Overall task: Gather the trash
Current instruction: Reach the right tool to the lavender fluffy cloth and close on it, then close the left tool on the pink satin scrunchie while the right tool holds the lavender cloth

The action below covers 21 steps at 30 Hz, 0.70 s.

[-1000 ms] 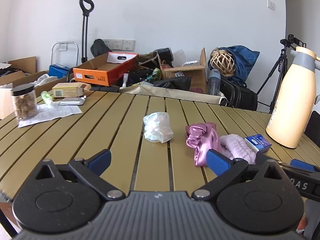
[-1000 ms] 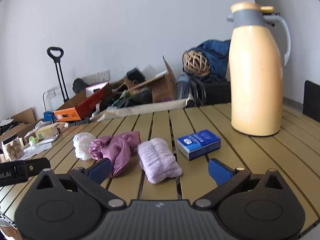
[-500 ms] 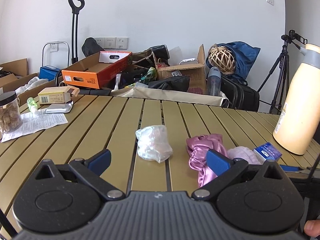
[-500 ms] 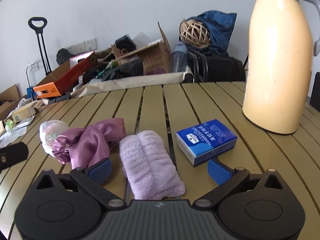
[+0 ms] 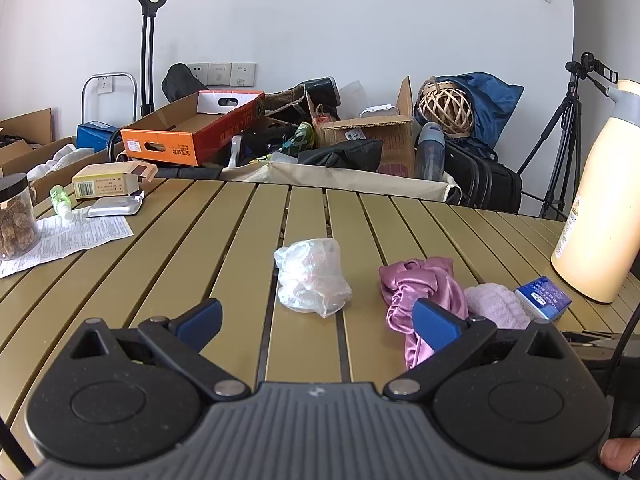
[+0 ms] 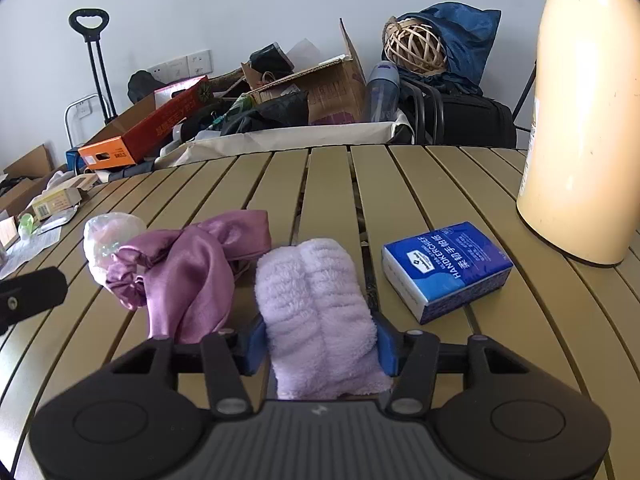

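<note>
A crumpled clear plastic bag (image 5: 312, 280) lies mid-table, just ahead of my left gripper (image 5: 316, 312), which is open and empty. In the right wrist view the bag (image 6: 108, 236) sits at the far left. Next to it lies a pink satin cloth (image 6: 188, 264), then a lilac fluffy cloth (image 6: 316, 300). My right gripper (image 6: 320, 340) straddles the near end of the lilac cloth. Its jaws are closing, and both blue pads touch the cloth's sides. A blue tissue pack (image 6: 448, 264) lies to the right of it.
A tall cream thermos (image 6: 580, 120) stands at the right of the slatted table (image 5: 248, 240). At the table's left are a jar (image 5: 16, 216), a printed sheet (image 5: 68, 236) and a small carton (image 5: 108, 180). Boxes and bags are piled behind the far edge.
The right gripper moved forward and down over the lilac cloth and narrowed its jaws onto it. The left gripper shifted towards the plastic bag and stayed open.
</note>
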Tool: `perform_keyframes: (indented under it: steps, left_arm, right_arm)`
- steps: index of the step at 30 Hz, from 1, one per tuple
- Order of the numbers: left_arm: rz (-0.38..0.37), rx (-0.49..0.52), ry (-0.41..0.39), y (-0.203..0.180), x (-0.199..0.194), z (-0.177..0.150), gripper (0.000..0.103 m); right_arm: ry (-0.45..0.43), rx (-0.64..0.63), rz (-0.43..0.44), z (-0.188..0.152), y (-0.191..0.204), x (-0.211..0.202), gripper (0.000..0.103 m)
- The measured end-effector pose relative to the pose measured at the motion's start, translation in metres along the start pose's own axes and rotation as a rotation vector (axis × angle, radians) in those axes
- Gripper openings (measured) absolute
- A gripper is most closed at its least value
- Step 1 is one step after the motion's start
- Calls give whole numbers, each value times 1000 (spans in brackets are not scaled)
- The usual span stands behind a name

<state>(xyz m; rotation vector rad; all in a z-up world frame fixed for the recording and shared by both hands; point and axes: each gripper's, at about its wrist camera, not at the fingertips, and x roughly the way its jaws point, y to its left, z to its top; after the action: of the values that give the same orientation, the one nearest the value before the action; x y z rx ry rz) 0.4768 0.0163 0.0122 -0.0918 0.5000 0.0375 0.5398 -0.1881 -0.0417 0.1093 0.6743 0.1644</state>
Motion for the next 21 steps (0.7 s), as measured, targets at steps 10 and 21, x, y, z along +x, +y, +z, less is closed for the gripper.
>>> perform_keyframes:
  steps: [10, 21]
  left_arm:
    - [-22, 25, 22, -7, -6, -14, 103]
    - [-43, 89, -14, -38, -21, -17, 103]
  right_arm:
    - [-72, 32, 45, -1, -14, -19, 32]
    - [-176, 78, 83, 9, -35, -50, 28]
